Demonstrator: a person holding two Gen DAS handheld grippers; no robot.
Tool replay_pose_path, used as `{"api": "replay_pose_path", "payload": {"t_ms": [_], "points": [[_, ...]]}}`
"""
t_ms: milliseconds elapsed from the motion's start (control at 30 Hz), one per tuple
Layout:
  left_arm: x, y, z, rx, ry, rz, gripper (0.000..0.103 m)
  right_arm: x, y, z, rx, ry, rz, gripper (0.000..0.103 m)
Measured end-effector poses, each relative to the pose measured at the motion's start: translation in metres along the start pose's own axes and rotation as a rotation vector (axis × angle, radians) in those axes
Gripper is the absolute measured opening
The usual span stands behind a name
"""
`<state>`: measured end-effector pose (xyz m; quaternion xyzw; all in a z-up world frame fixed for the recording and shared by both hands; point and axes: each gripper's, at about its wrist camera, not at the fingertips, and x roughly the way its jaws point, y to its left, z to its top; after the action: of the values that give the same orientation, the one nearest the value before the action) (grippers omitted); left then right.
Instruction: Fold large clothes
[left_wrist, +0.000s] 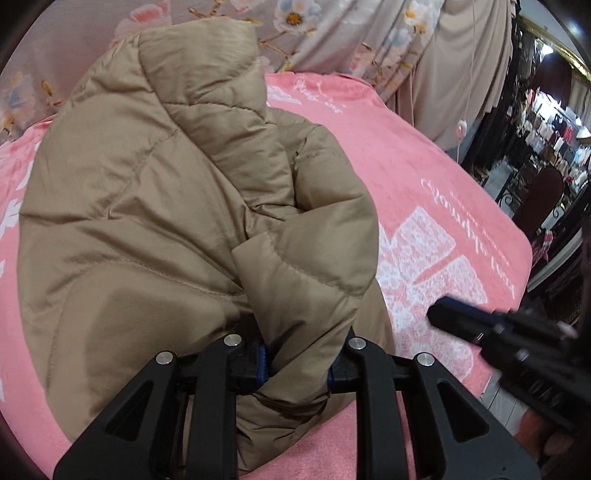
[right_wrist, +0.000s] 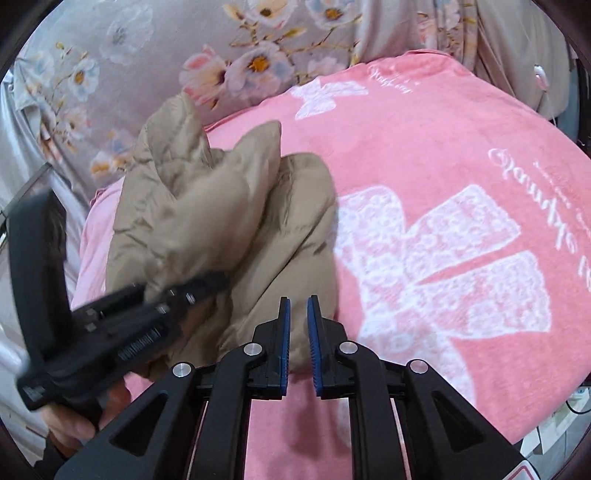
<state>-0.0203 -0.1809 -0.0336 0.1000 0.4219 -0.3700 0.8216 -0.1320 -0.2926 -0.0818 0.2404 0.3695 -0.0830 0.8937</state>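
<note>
In the left wrist view, the left hand-held gripper (left_wrist: 297, 363) is clamping a bunched fold of the tan jacket (left_wrist: 155, 206). The jacket is lying piled on the pink blanket (left_wrist: 436, 206), rising towards the floral cloth (left_wrist: 332, 33) behind. The right hand-held gripper (left_wrist: 443, 314) is reaching in from the lower right, blurred, its tip over the blanket just beside the jacket.

In the right wrist view, the right hand-held gripper (right_wrist: 298, 332) is showing a narrow gap between its blue pads (right_wrist: 284, 343), gripping nothing. The jacket (right_wrist: 221, 221) is sitting left of centre on the blanket (right_wrist: 424, 140). The left hand-held gripper (right_wrist: 210, 282) is biting into the jacket's left side, a hand (right_wrist: 74, 428) holding its handle.
</note>
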Motion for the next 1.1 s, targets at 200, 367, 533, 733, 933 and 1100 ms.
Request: {"api": "replay_pose_path", "payload": {"t_ms": [200,367,533,733,933,1100], "points": [[0.007,-0.004,-0.009,0.014,0.017,0.017,0.02,-0.02,-0.006,0.034,0.005,-0.066,0.04,0.014],[-0.008,-0.011,-0.01,0.025,-0.015,0.033,0.022,-0.033,0.014,0.085,-0.054,-0.109,0.106,0.045],[-0.018,-0.009,-0.005,-0.002,-0.022,0.012,0.027,-0.005,0.065,0.145,-0.138,-0.028,0.164,0.059],[-0.066,0.008,-0.002,-0.07,-0.087,-0.083,0.044,0.058,0.107,0.173,-0.218,0.178,0.163,0.034],[-0.141,0.048,-0.002,-0.154,-0.229,-0.163,0.067,0.066,0.098,0.173,-0.211,0.204,0.169,0.008],[-0.148,0.087,0.034,-0.236,-0.273,0.035,0.067,0.052,0.073,0.179,-0.218,0.169,0.104,0.008]]}}
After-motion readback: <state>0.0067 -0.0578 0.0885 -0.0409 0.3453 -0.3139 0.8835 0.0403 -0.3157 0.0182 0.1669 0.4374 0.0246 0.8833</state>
